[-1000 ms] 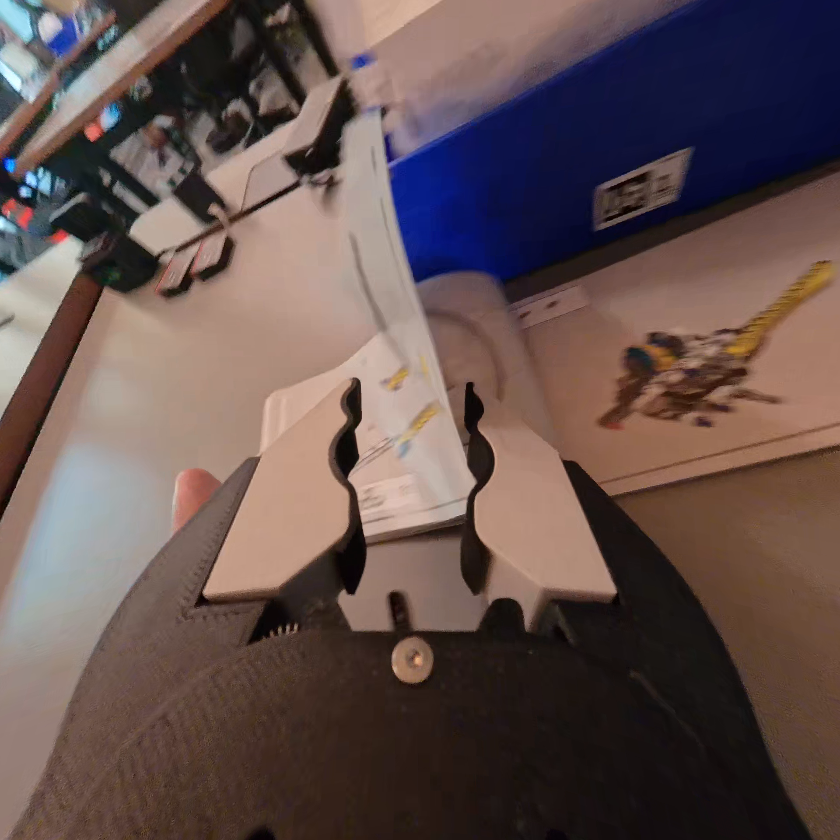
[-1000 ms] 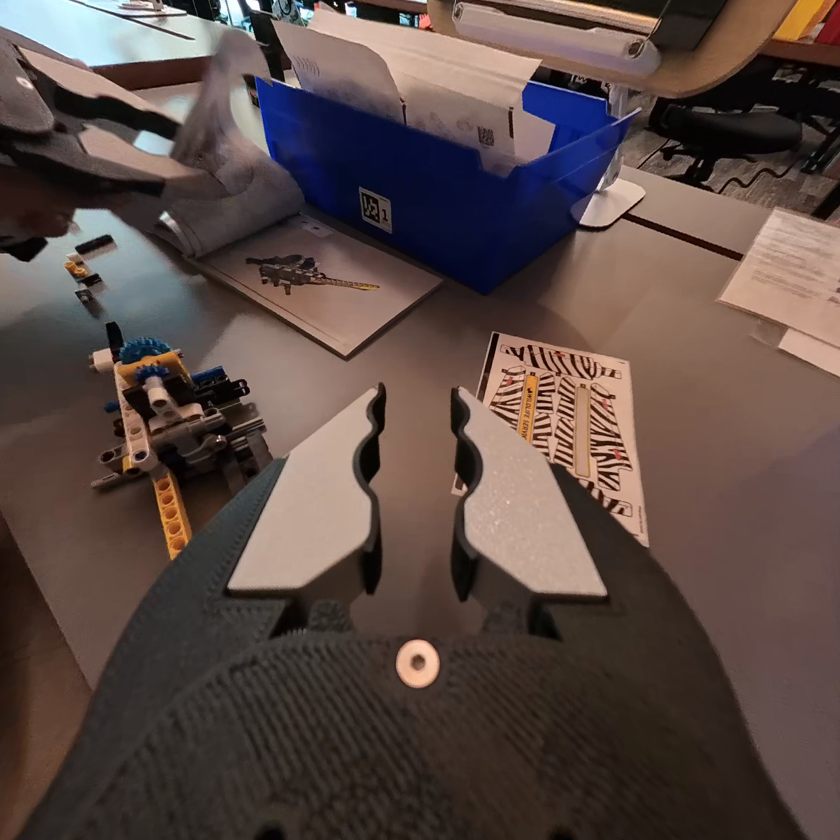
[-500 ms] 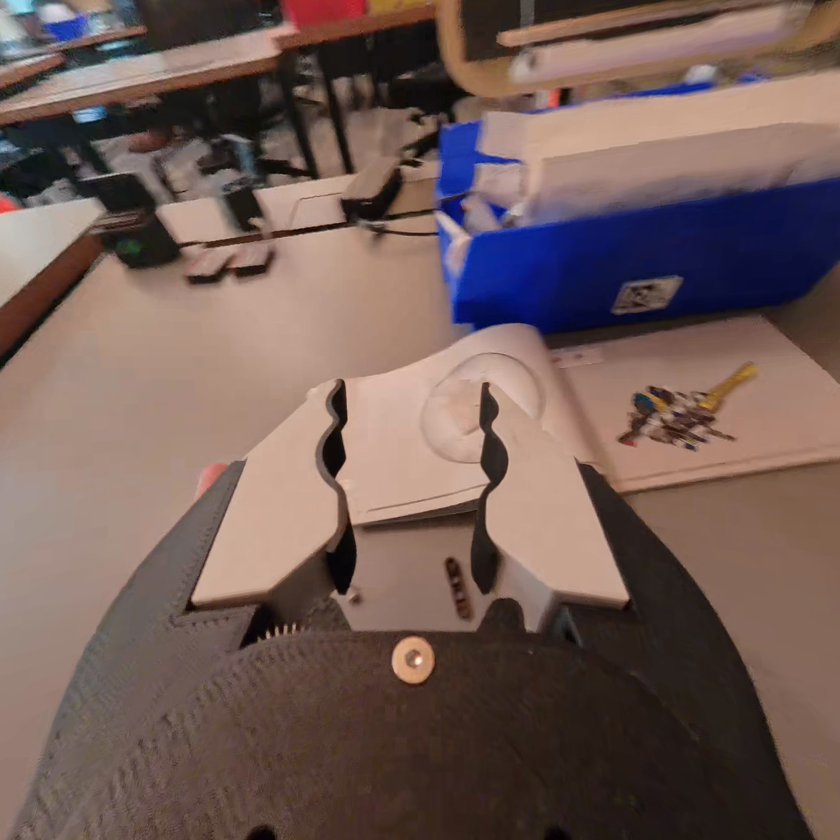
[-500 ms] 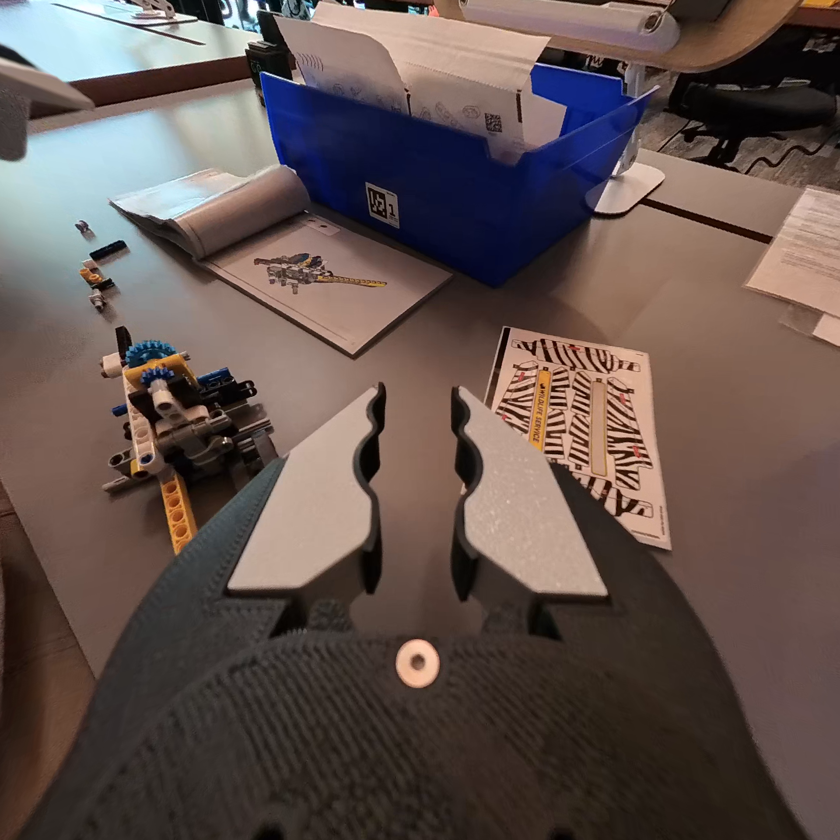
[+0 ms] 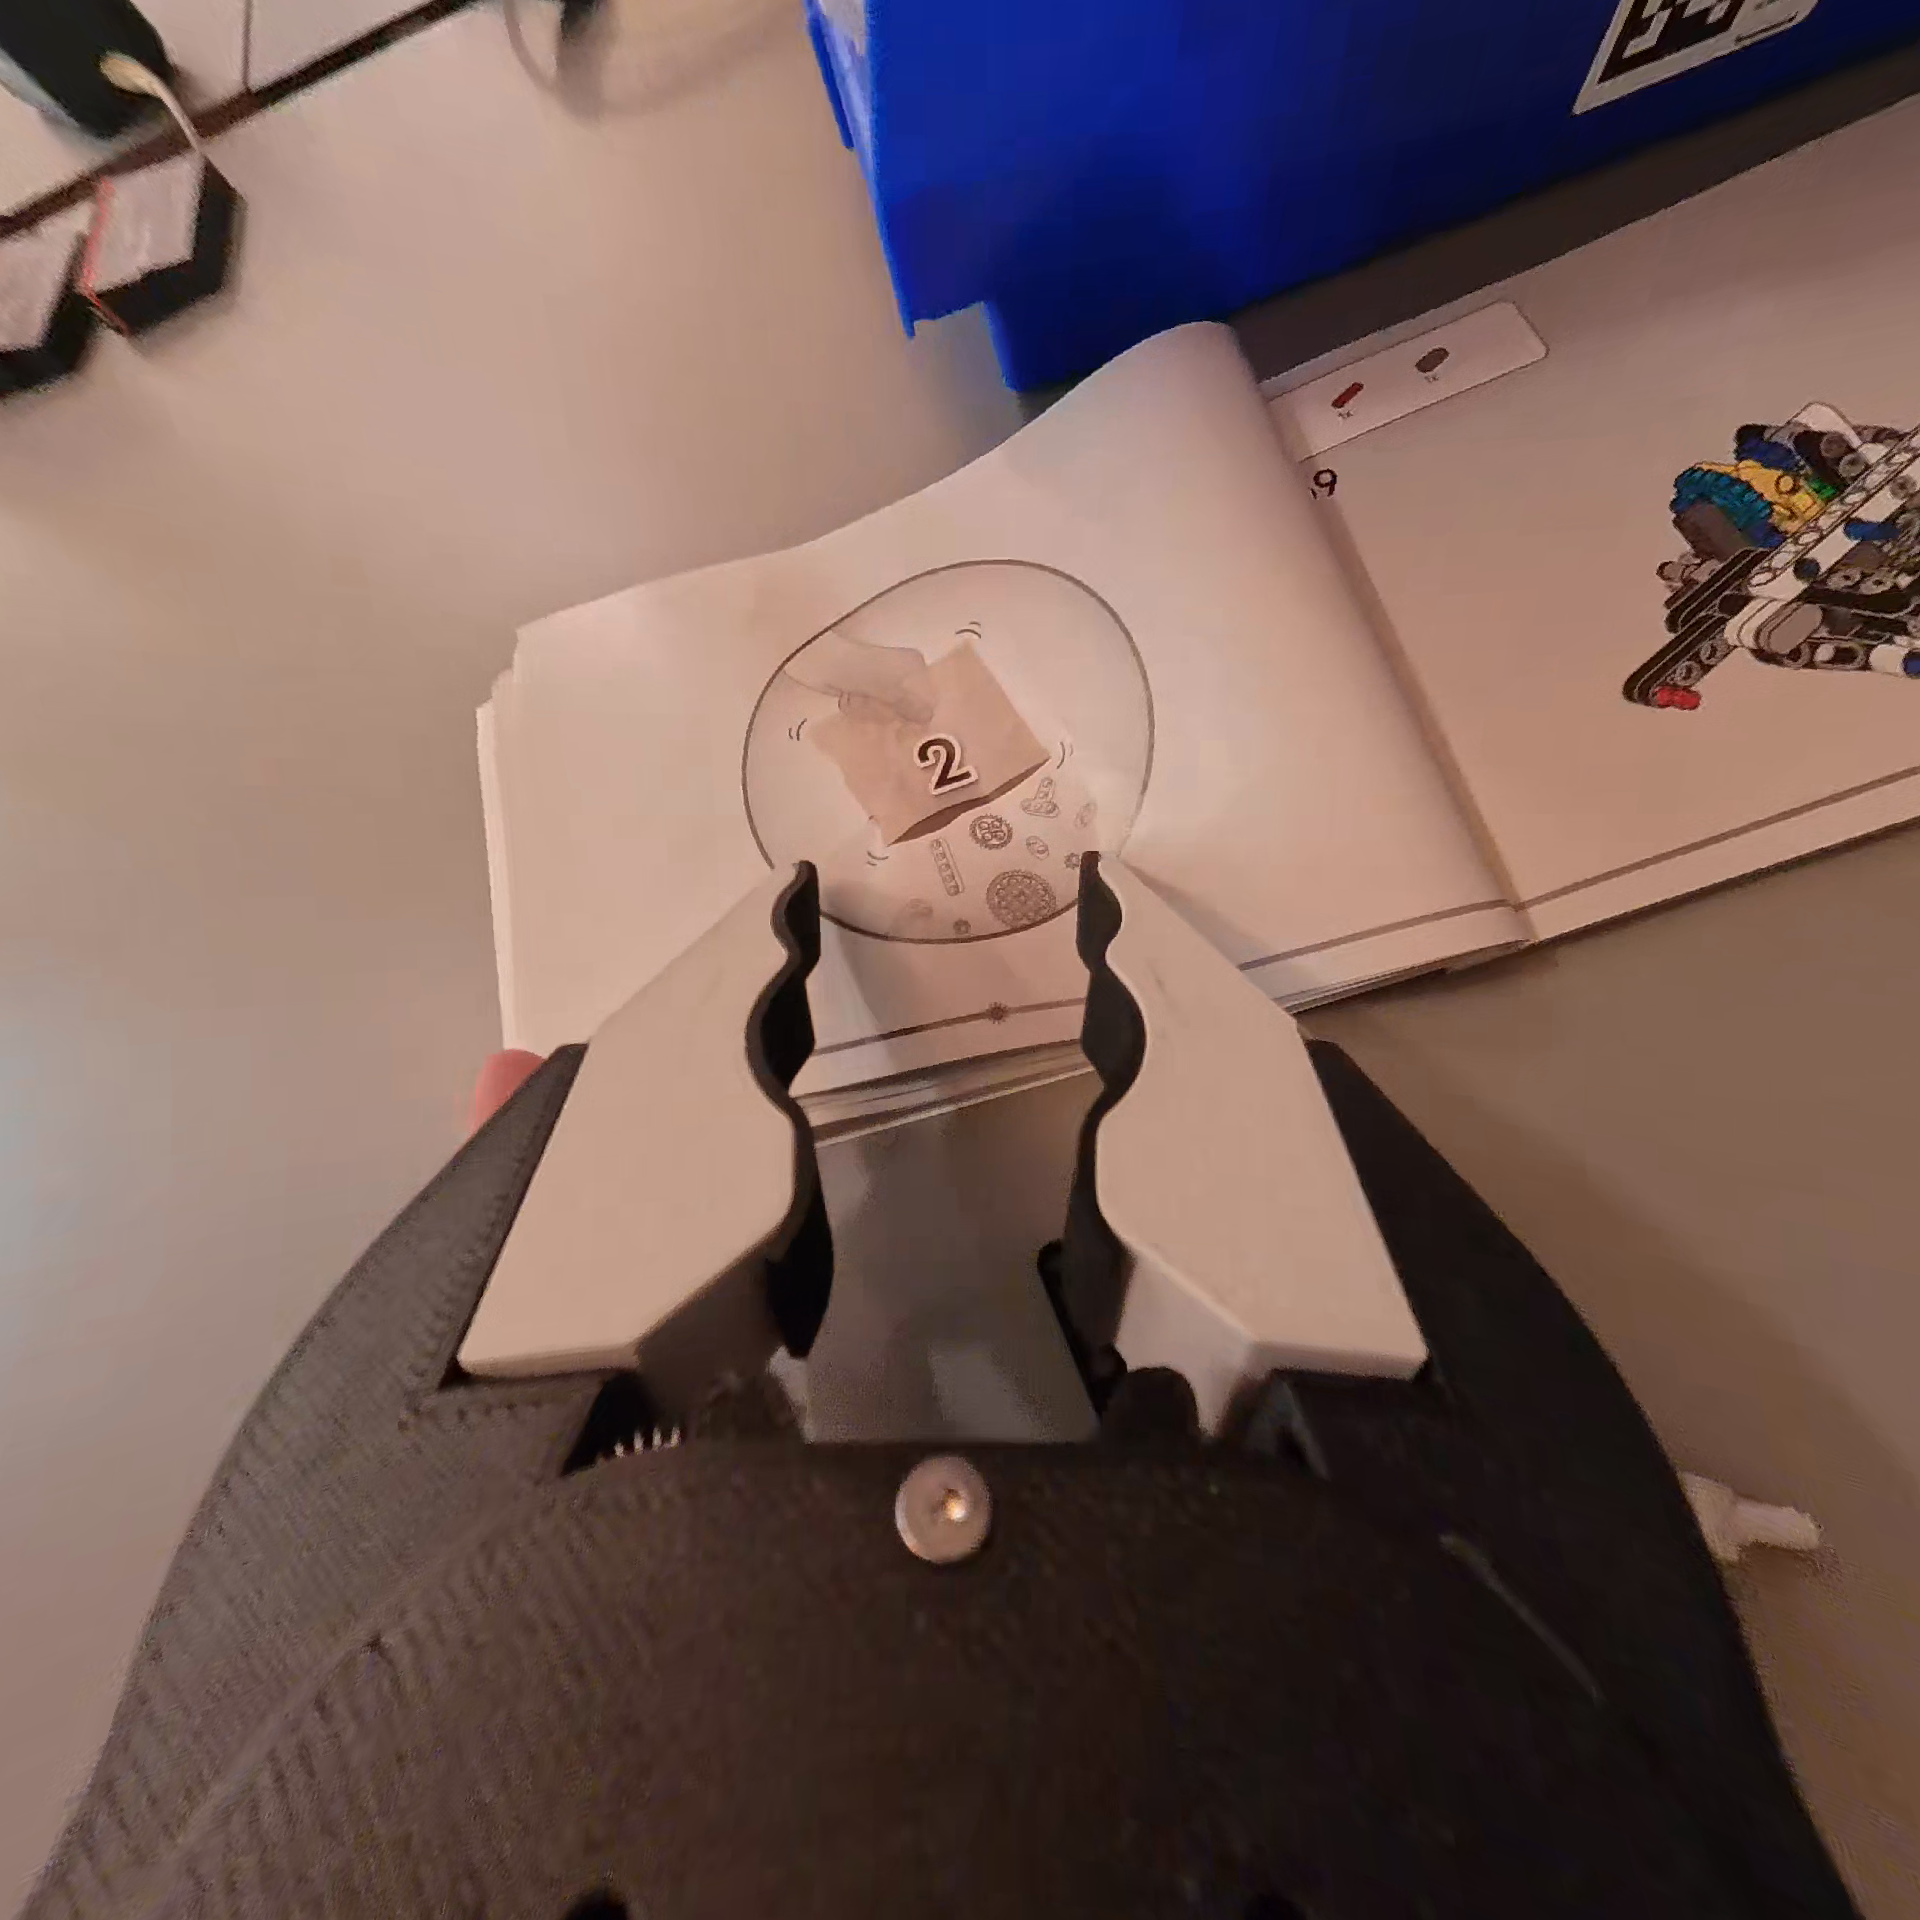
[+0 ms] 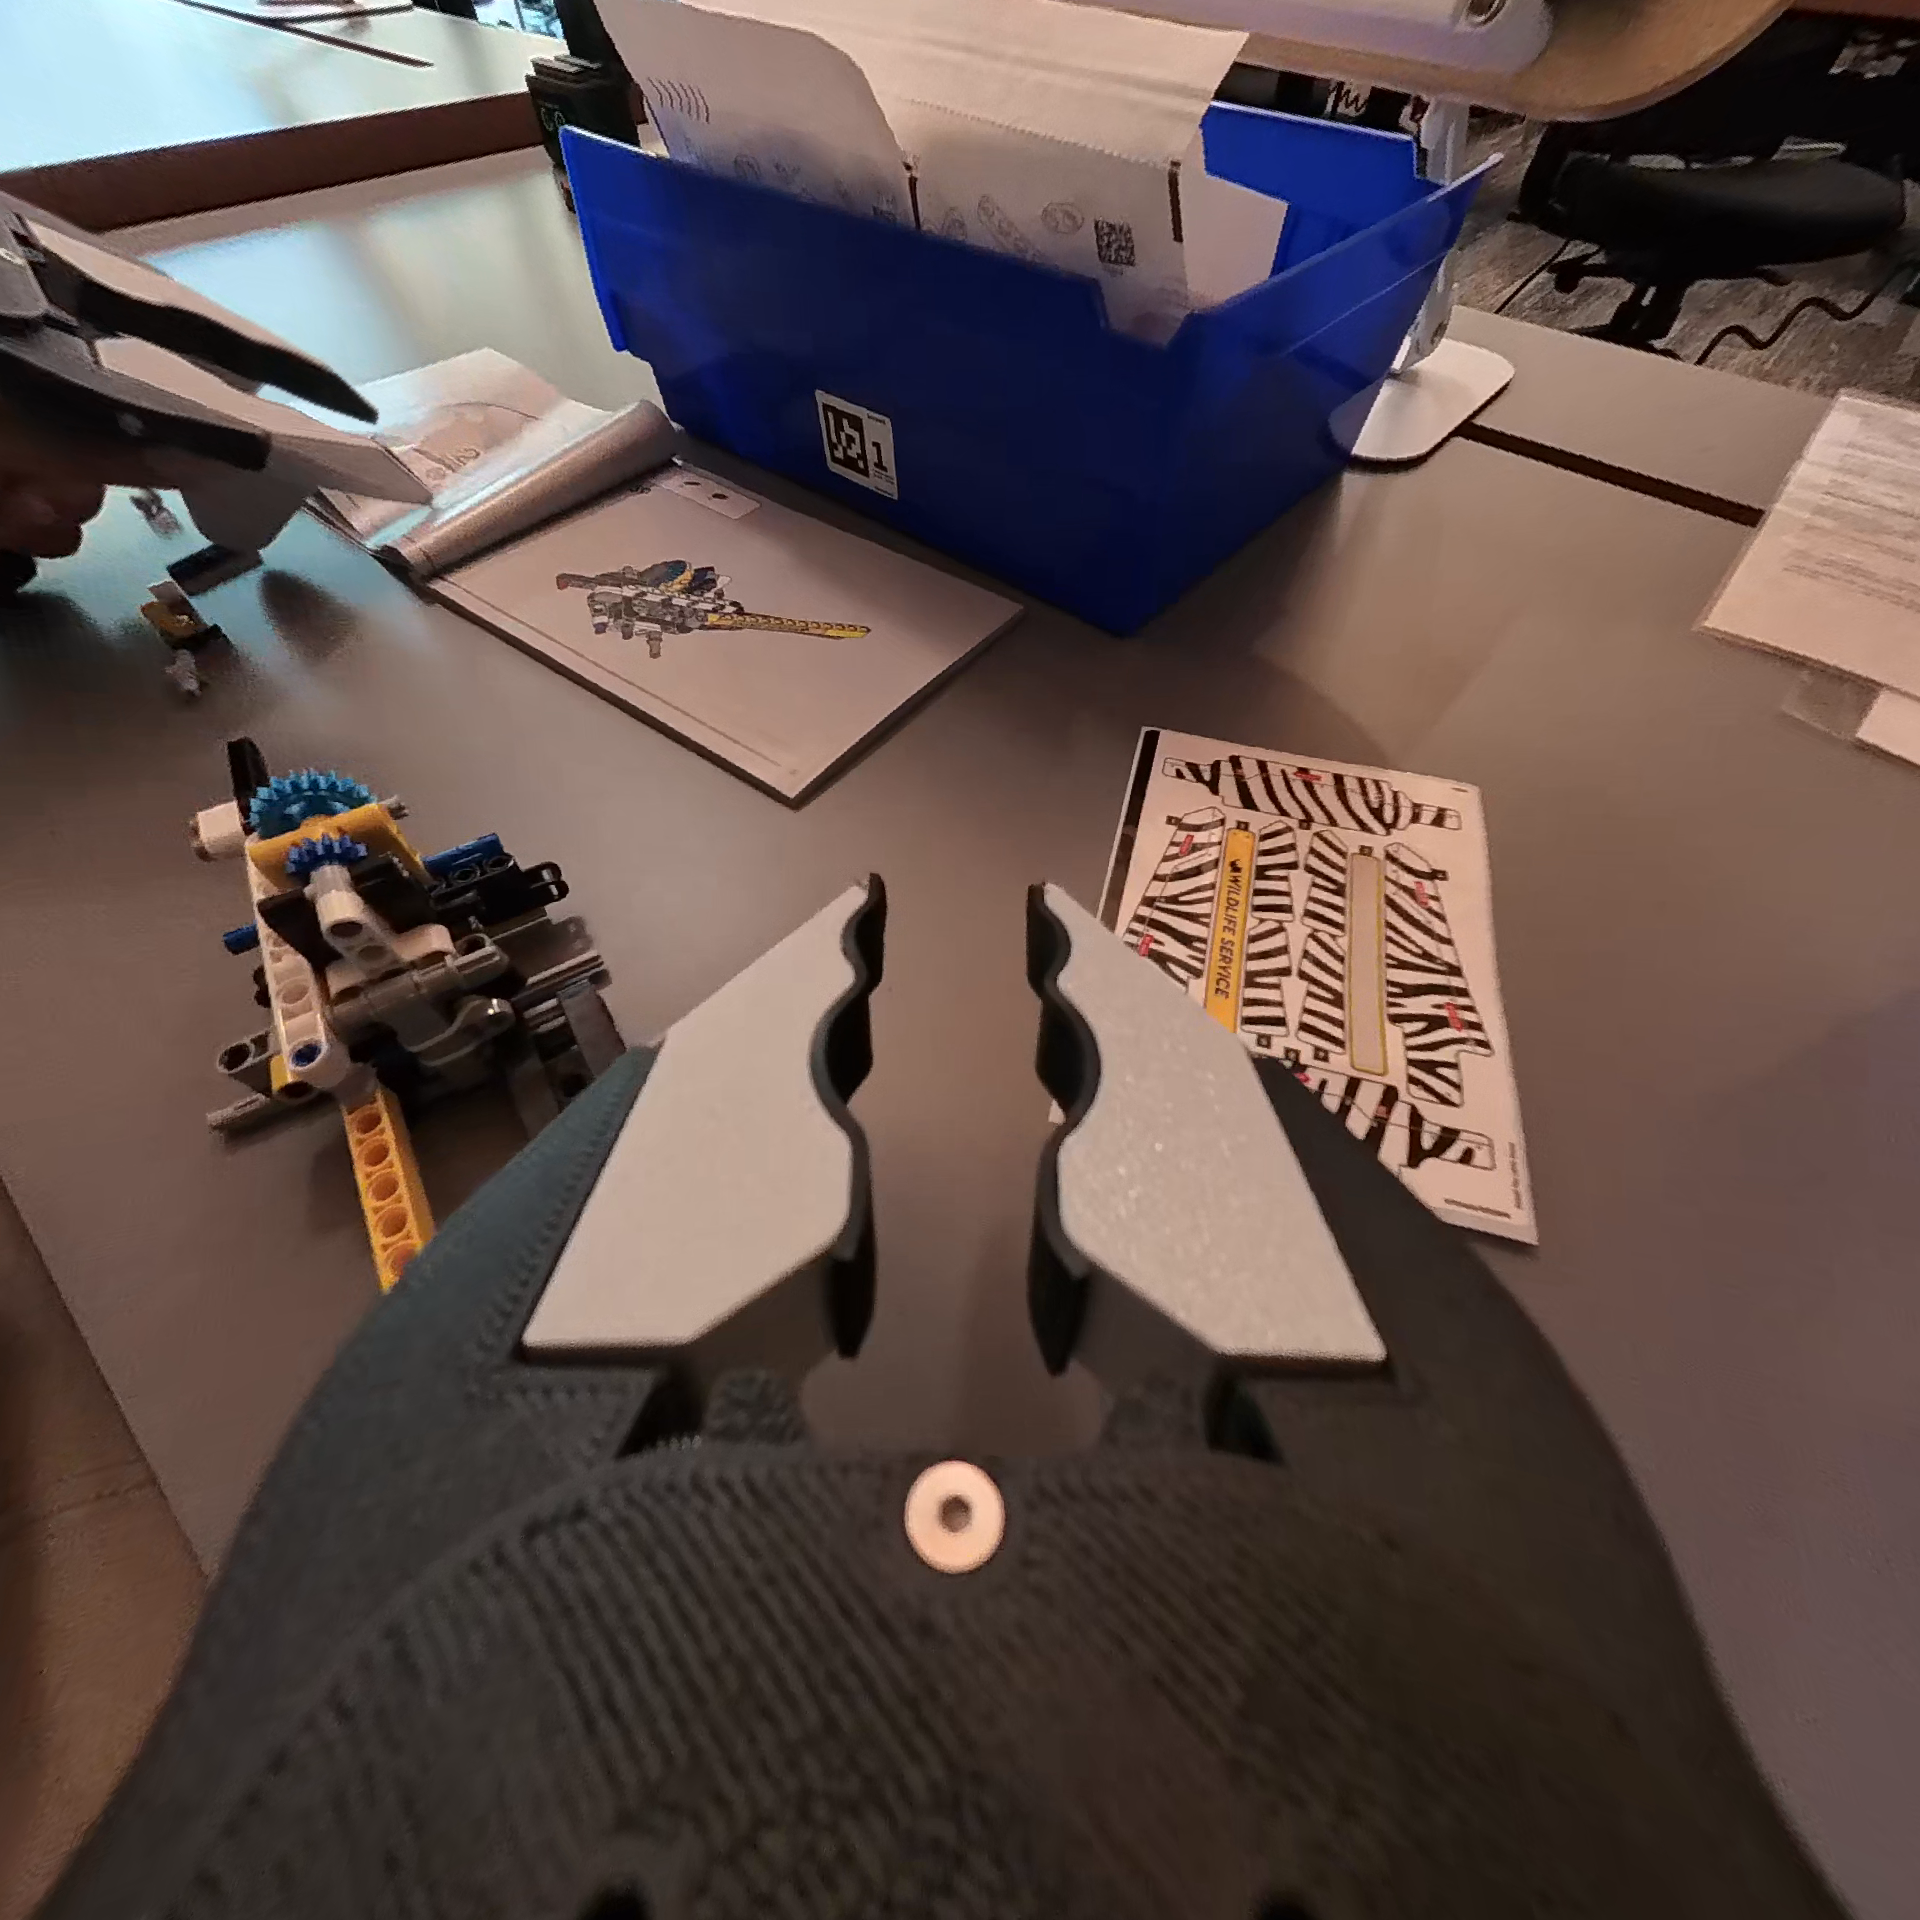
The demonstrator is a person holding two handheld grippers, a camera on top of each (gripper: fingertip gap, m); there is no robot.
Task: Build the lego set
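Note:
The open instruction booklet (image 5: 1039, 582) lies on the grey table in front of the blue bin; it also shows in the right wrist view (image 6: 727, 634). My left gripper (image 5: 943, 868) is open and empty, its tips just over the booklet's left-hand page; it shows at the left edge of the right wrist view (image 6: 343, 447). My right gripper (image 6: 956, 894) is open and empty, hovering above bare table. The partly built lego model (image 6: 353, 956), with yellow beam and blue gears, lies left of it. A zebra-striped sticker sheet (image 6: 1340, 956) lies to its right.
A blue bin (image 6: 1018, 436) with white paper bags stands at the back; it also shows in the left wrist view (image 5: 1247, 156). Small loose lego pieces (image 6: 177, 623) lie at the far left. White papers (image 6: 1839, 551) lie at the right. Black devices (image 5: 114, 270) and a cable sit beyond. The grippers' ends are close to 35 cm from one another.
The left gripper let go of the page it held up; the page now lies flat. The left gripper has tilted down over the booklet. The right gripper has hardly moved.

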